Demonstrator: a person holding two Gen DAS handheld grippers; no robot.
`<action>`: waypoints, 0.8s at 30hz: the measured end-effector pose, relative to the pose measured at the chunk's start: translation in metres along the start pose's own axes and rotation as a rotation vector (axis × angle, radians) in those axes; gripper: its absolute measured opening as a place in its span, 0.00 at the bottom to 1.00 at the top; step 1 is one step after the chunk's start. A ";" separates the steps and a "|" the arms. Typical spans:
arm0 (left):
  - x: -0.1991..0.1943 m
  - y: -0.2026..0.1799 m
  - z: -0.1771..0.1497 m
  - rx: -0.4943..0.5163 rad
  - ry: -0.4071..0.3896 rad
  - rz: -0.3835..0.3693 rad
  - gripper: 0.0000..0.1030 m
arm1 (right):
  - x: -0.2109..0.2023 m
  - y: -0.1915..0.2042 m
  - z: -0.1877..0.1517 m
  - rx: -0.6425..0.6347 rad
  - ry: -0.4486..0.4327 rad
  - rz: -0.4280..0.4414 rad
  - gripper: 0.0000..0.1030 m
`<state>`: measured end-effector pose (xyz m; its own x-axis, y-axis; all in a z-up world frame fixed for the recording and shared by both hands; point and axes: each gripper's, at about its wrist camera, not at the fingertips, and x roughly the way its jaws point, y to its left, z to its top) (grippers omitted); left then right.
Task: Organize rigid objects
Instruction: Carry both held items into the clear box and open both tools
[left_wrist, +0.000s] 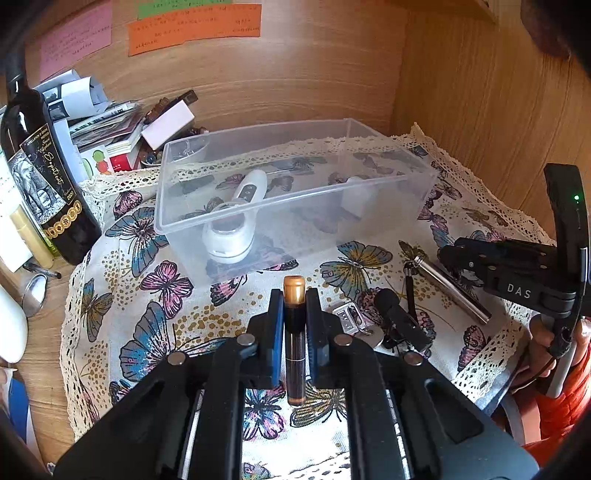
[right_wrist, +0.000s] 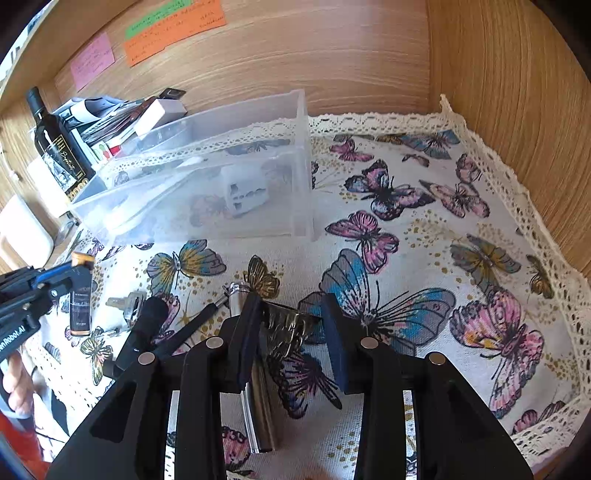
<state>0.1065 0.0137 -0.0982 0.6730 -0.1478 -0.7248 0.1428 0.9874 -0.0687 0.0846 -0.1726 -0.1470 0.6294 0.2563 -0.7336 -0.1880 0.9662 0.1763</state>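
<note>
Amber vial (left_wrist: 294, 339) clamped in left gripper (left_wrist: 294, 332), before clear bin (left_wrist: 258, 206)

Dark wine bottle (left_wrist: 40, 177), orange note (left_wrist: 194, 27), pink note (right_wrist: 92, 61), butterfly cloth (right_wrist: 443, 229)

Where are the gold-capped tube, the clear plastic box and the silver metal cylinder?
gold-capped tube (left_wrist: 294, 332), left wrist view, dark middle.
clear plastic box (left_wrist: 258, 206), left wrist view, front rim.
silver metal cylinder (left_wrist: 454, 288), left wrist view, mid-body.
</note>
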 end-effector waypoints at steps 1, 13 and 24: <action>-0.001 0.001 0.001 -0.001 -0.008 0.001 0.10 | -0.003 0.001 0.002 -0.008 -0.010 -0.006 0.30; -0.023 0.014 0.033 -0.018 -0.118 0.009 0.10 | -0.034 0.015 0.044 -0.076 -0.178 -0.029 0.30; -0.041 0.025 0.071 -0.010 -0.223 0.029 0.10 | -0.038 0.027 0.079 -0.108 -0.262 -0.021 0.30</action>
<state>0.1344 0.0407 -0.0216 0.8209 -0.1267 -0.5569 0.1139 0.9918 -0.0577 0.1154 -0.1539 -0.0627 0.8048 0.2485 -0.5390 -0.2437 0.9664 0.0817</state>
